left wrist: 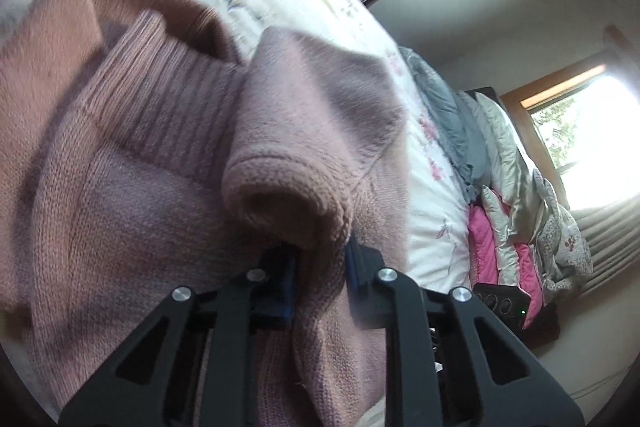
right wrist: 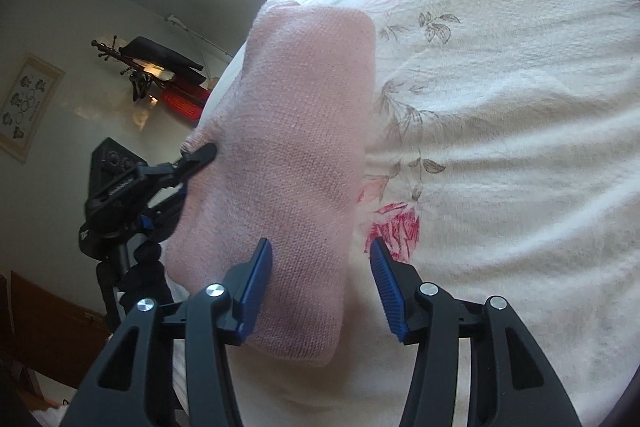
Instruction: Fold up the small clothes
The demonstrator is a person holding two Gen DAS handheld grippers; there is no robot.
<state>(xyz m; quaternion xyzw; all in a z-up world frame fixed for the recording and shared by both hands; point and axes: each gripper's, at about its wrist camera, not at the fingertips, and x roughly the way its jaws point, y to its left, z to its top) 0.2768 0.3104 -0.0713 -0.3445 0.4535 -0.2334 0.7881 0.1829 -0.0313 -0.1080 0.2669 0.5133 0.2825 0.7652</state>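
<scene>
Cream floral-print bedspread (right wrist: 500, 115), wide, soft base. On it, dusty-pink knitted sweater (right wrist: 288, 163): thick, limp, light, probably grippy; best taken at hems or folded edges. Left gripper (left wrist: 320, 259) clamped on a bunched sweater fold (left wrist: 288, 203) at near edge. Right gripper (right wrist: 320, 279) spread wide, empty, hovering at near right corner

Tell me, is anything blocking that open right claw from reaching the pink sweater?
No. The right gripper is open and the pink sweater lies on the bedspread directly ahead of it, with nothing visible between. The left gripper holds the sweater's far edge.
</scene>
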